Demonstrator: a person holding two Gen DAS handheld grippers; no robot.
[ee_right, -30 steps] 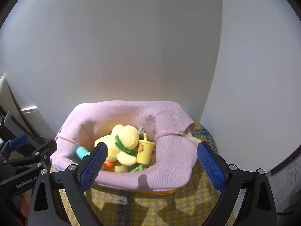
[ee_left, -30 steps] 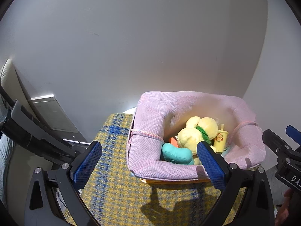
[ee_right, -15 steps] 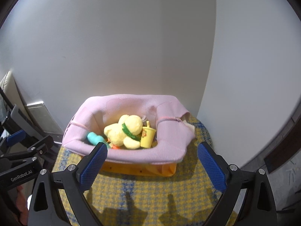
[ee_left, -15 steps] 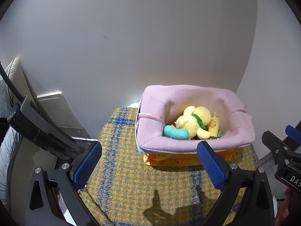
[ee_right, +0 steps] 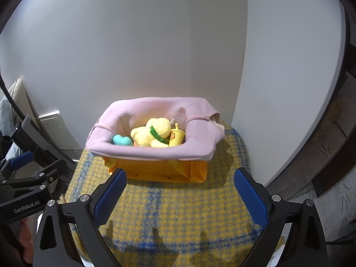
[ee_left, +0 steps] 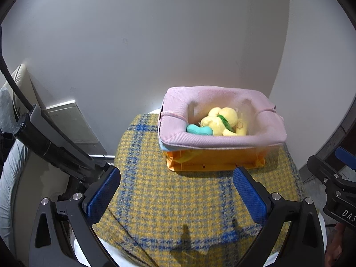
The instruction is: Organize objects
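Nearest, the left gripper (ee_left: pixel 176 194) has its two blue-padded fingers (ee_left: pixel 103 193) spread wide and released, grasping nothing. The right gripper (ee_right: pixel 180 194) stands beside it in the same condition: fingers apart, nothing between them. Both hang above the near part of a yellow woven cloth with blue check lines (ee_left: pixel 178 202), which covers a small table; shadows of the fingers fall on its near edge.

Farther back on that cloth rests an orange plastic crate (ee_right: pixel 160 171), lined with a pink knitted fabric (ee_right: pixel 153 150) folded out over its rim. Inside lie a pale yellow plush toy with a green neck ribbon (ee_right: pixel 153 132), a teal soft toy (ee_right: pixel 121 140) just beside it on the left, and a small yellow toy cup with a straw (ee_right: pixel 175 136) touching the plush on the right.

Behind the crate stands a plain white wall (ee_left: pixel 155 44).
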